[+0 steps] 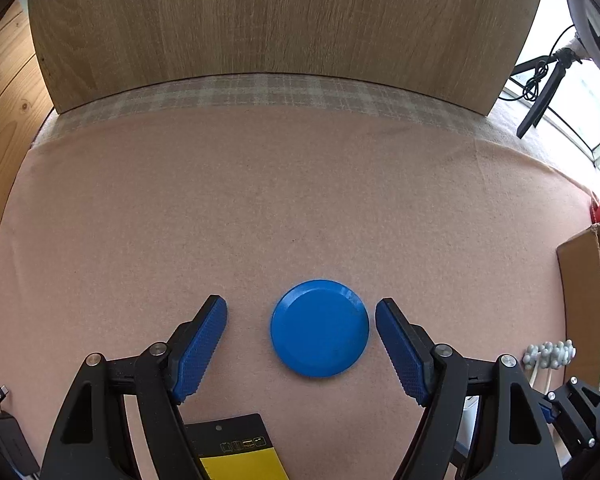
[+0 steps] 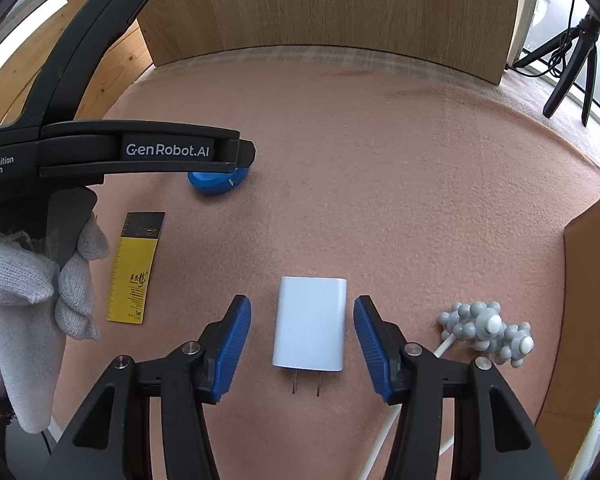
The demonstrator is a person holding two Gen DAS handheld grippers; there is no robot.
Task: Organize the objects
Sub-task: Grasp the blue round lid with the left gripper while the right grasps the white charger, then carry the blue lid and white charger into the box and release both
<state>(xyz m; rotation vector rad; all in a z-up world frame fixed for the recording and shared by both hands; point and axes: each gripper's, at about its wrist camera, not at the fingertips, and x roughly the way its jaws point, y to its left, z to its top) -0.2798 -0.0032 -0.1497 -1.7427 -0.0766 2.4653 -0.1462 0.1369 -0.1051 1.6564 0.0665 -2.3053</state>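
The blue disc (image 1: 319,329) lies flat on the pink cloth (image 1: 260,208), between the left gripper (image 1: 301,320)'s spread fingers, nearer the right one. Nearer and to the right, the white charger (image 2: 310,325) lies prongs toward us inside the right gripper (image 2: 302,322), also released. I'd centre each before closing; the low disc may slip, so go right down.
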